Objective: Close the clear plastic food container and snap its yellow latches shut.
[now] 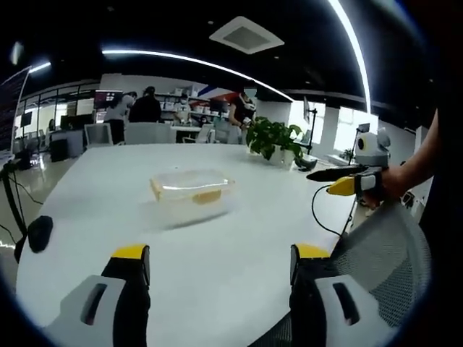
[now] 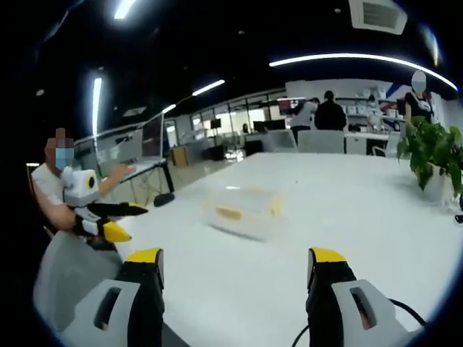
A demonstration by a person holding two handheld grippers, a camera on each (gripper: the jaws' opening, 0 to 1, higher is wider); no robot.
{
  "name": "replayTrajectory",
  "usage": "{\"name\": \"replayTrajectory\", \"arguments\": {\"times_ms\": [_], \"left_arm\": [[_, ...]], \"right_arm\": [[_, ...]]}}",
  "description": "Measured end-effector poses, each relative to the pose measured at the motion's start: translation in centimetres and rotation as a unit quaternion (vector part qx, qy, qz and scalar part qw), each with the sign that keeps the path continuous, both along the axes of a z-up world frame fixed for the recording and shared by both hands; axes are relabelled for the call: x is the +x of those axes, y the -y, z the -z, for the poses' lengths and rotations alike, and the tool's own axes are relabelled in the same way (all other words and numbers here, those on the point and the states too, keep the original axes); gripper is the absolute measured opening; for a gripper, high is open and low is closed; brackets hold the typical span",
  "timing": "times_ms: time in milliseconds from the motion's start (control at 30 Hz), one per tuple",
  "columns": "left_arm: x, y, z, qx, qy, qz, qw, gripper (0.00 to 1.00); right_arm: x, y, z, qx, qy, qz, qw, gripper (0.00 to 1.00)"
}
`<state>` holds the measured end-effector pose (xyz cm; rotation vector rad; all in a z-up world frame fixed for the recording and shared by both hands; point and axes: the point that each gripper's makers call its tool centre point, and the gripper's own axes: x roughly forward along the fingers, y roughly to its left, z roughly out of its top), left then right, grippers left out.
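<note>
Nearest to us in the left gripper view, our left gripper (image 1: 221, 264) stands with its yellow-tipped jaws wide apart and nothing between them, hanging over the near edge of the white counter (image 1: 239, 289). In the right gripper view our right gripper (image 2: 235, 271) is the same: jaws spread wide, empty, low over the counter. The clear plastic food container (image 1: 192, 189) sits alone out on the counter, well apart from both grippers and roughly between their lines of sight. Its lid looks to be lying on the box already, though both views are too blurred for us to say whether it is seated all round. We can make out yellow latches (image 1: 207, 196) on its sides, and we judge them not yet snapped down. So we take this to be the approach, with the closing itself not begun. Next we need to bring both grippers in to the container, steady or press the lid, then push each latch down until it catches. The left gripper view adds a potted plant (image 1: 275, 139) beyond the container, people at desks far behind, and a dark object (image 1: 39, 233) at the counter's left edge. The right gripper view shows the left gripper (image 2: 108, 220) held off the counter's side, and a seated person behind it.
</note>
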<state>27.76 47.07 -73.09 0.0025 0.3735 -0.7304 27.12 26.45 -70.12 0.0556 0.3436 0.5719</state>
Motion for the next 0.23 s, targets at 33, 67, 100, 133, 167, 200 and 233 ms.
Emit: {"name": "replayTrajectory", "arguments": {"times_ms": [33, 67, 100, 133, 167, 200, 233], "left_arm": [[-0.01, 0.02, 0.0, 0.0, 0.0, 0.0, 1.0, 0.8], [-0.01, 0.03, 0.0, 0.001, 0.0, 0.001, 1.0, 0.8], [-0.01, 0.03, 0.0, 0.001, -0.001, 0.002, 1.0, 0.8], [-0.02, 0.0, 0.11, 0.002, -0.001, 0.002, 1.0, 0.8], [-0.03, -0.02, 0.19, 0.003, -0.002, 0.002, 1.0, 0.8], [-0.08, -0.01, 0.23, 0.004, -0.003, 0.003, 1.0, 0.8], [-0.11, 0.0, 0.25, 0.005, -0.004, 0.003, 1.0, 0.8]], "right_arm": [[0.02, 0.0, 0.02, 0.0, 0.0, 0.0, 1.0, 0.82], [0.1, 0.02, 0.07, 0.001, -0.001, 0.001, 1.0, 0.82], [0.15, 0.08, 0.13, 0.001, -0.002, 0.002, 1.0, 0.82], [0.21, 0.18, 0.15, 0.003, -0.002, 0.004, 1.0, 0.82], [0.2, 0.14, 0.16, 0.005, -0.003, 0.005, 1.0, 0.82], [0.18, 0.12, 0.24, 0.005, -0.005, 0.005, 1.0, 0.82], [0.19, 0.14, 0.31, 0.005, -0.006, 0.005, 1.0, 0.82]]}}
